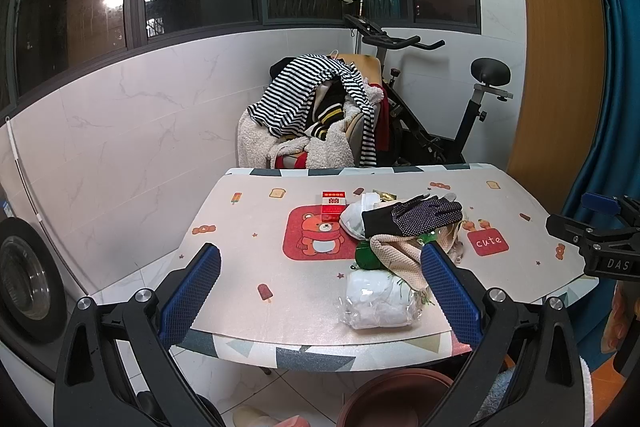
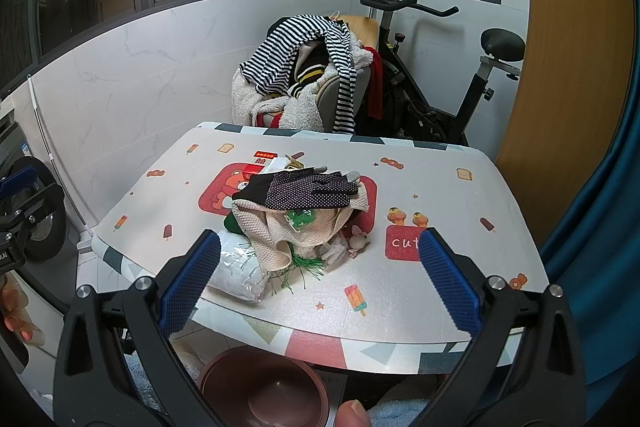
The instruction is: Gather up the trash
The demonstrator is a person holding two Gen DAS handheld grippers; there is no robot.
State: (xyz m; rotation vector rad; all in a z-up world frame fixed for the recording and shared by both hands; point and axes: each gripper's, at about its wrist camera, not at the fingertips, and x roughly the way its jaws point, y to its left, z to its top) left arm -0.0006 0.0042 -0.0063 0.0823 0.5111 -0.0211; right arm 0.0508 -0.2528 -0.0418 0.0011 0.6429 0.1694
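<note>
A pile of trash sits on the table (image 1: pixel 248 259): a dark dotted glove (image 1: pixel 416 217) (image 2: pixel 304 189) on top, a beige cloth (image 1: pixel 396 251) (image 2: pixel 280 231), green plastic bits (image 2: pixel 300 217), a clear bag of white stuff (image 1: pixel 376 301) (image 2: pixel 240 275) and a red and white box (image 1: pixel 333 206) (image 2: pixel 260 163). My left gripper (image 1: pixel 320 291) is open and empty before the table's near edge. My right gripper (image 2: pixel 320 279) is open and empty, near the pile. A brown basin (image 1: pixel 396 399) (image 2: pixel 264 387) stands on the floor under the table.
A chair heaped with clothes (image 1: pixel 316 111) and an exercise bike (image 1: pixel 436 95) stand behind the table. A washing machine (image 1: pixel 28 279) is at the left, a blue curtain (image 1: pixel 616 67) at the right. The right gripper shows at the right edge of the left wrist view (image 1: pixel 596 239).
</note>
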